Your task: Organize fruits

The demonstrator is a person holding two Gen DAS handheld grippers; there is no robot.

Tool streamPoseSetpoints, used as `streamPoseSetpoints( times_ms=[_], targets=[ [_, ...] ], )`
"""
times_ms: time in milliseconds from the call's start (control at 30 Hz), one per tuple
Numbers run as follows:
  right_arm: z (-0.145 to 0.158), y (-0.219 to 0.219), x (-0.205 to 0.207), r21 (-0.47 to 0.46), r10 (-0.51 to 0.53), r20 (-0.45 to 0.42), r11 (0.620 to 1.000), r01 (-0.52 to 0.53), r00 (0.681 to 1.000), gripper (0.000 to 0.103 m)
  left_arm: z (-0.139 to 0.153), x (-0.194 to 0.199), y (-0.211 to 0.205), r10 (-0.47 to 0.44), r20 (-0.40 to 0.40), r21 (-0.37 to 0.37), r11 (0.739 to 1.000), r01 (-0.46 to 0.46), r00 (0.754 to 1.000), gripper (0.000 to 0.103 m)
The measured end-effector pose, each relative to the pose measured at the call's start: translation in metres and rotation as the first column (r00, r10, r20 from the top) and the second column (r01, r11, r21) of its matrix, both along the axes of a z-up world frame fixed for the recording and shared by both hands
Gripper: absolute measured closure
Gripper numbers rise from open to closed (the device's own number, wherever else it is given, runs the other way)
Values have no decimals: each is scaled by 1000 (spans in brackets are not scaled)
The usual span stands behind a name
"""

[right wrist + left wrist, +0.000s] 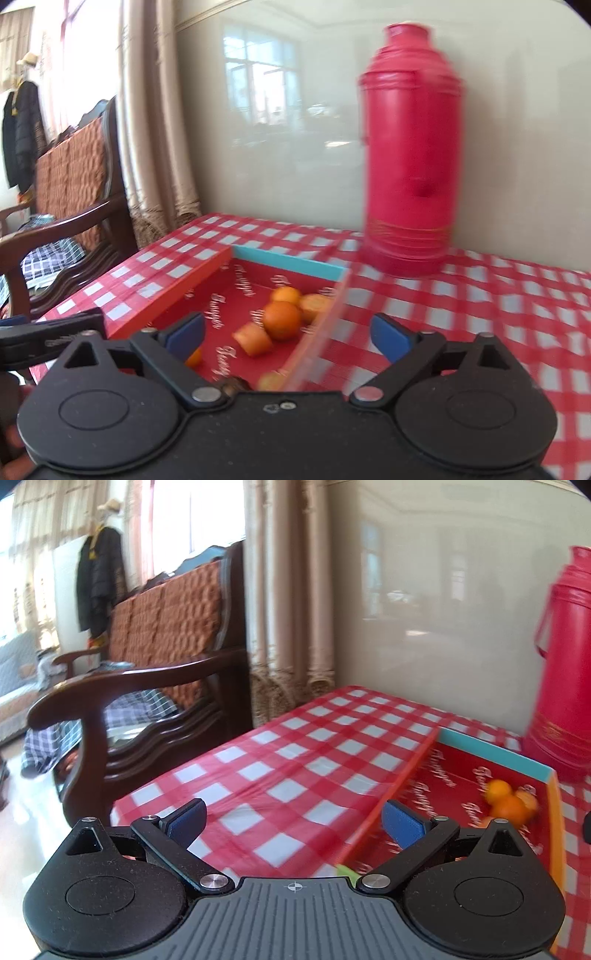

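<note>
A shallow red box (173, 295) with a teal far wall lies on the checked tablecloth and holds several small oranges (281, 319). In the left wrist view the box (399, 782) is at the right with oranges (508, 805) in its far corner. My left gripper (293, 821) is open and empty, over the cloth at the box's left wall. My right gripper (288, 334) is open and empty, above the box's right wall, with the oranges just ahead of it. The left gripper's finger (51, 332) shows at the left edge of the right wrist view.
A tall red thermos (408, 147) stands behind the box near the wall; it also shows in the left wrist view (565, 657). A dark wooden armchair (147, 679) stands left of the table. The red-and-white checked table (480, 314) extends to the right.
</note>
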State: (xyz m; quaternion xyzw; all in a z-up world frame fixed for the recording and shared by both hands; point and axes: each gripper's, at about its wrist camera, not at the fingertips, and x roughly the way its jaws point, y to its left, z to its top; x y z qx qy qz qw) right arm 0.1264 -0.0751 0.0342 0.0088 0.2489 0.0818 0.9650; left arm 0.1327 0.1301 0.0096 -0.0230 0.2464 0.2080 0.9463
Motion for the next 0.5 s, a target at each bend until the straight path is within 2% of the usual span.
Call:
streamPoseSetpoints(
  times_ms=[133, 267, 500],
  targets=[
    [7, -23, -32, -11, -68, 1, 998, 68, 998, 6, 7, -14, -33, -117, 9, 59, 991, 116, 993, 2],
    [12, -46, -65, -2, -129, 4, 992, 129, 992, 6, 12, -48, -60, -209, -6, 70, 976, 208, 978, 2],
    [23, -66, -116, 10, -214, 24, 977, 214, 977, 6, 49, -111, -80, -290, 7, 34, 957, 290, 957, 0]
  ],
)
